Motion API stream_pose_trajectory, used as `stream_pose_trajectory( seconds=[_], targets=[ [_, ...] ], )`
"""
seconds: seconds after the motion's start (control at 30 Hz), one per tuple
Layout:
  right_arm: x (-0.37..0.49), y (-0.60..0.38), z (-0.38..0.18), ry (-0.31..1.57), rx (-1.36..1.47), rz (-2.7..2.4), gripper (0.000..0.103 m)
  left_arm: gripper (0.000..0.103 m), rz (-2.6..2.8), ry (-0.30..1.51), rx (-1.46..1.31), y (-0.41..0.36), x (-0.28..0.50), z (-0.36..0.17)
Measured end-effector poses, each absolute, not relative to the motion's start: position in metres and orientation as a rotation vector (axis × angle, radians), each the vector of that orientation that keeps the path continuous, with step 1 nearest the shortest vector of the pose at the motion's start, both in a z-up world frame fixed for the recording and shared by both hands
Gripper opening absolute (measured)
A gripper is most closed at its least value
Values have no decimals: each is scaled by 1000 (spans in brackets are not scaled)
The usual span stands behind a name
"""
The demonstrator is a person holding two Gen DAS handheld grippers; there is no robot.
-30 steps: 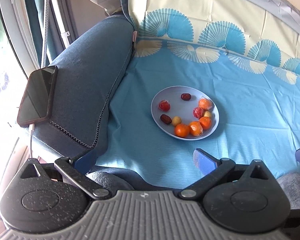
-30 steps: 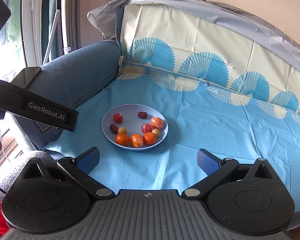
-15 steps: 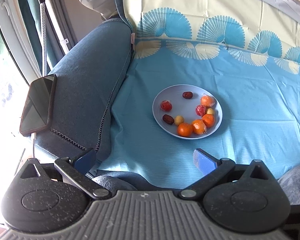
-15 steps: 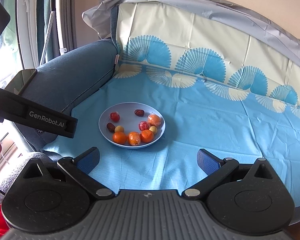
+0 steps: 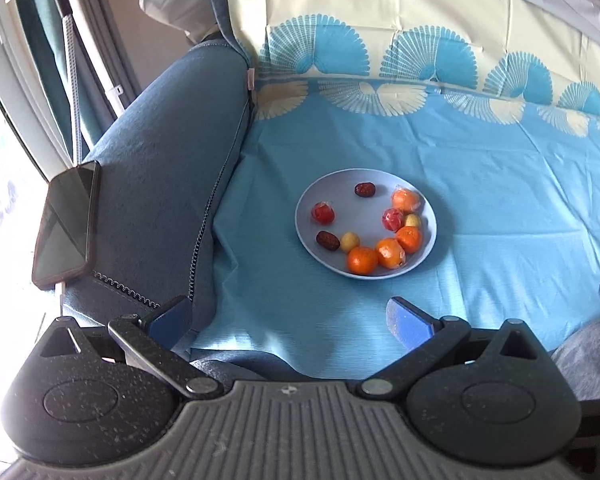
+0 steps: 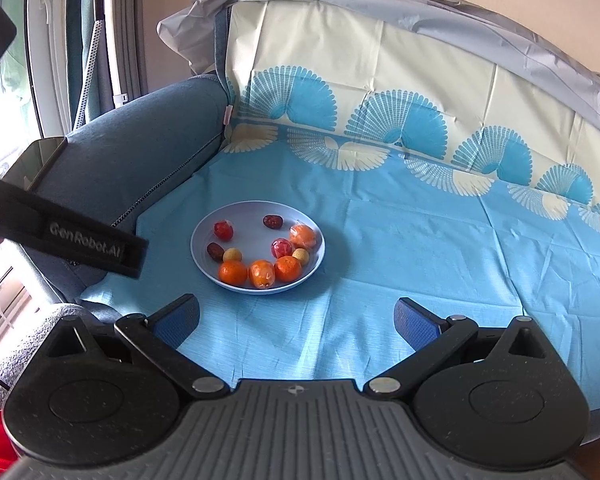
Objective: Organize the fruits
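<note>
Jaws spread wide on both: left gripper (image 5: 288,316) and right gripper (image 6: 296,318) empty, hovering near front edge of blue cloth (image 6: 420,248) on sofa seat. Plate (image 6: 208,258) sits ahead of both, well apart from pads. On it: four oranges, two wrapped red fruits, two dark dates, two small yellow ones. Phone (image 5: 66,226) on sofa armrest (image 5: 160,168), left of plate.

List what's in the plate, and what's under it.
The plate holds four orange fruits, two red ones, two dark ones and two small yellow ones. It sits on the blue cloth; whatever lies beneath that cloth is covered.
</note>
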State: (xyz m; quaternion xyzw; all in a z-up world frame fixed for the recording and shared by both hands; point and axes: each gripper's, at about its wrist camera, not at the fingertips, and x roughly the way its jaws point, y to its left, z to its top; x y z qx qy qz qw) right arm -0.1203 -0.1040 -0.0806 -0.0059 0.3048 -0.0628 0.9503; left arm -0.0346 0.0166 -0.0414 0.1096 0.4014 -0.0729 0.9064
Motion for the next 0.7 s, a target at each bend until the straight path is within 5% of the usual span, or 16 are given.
stream_pose_trajectory(
  seconds=[0.7],
  targets=[
    [-114,-101,-81,613,1,-120,102,103,-109,836,252,16,-30,-44]
  ],
)
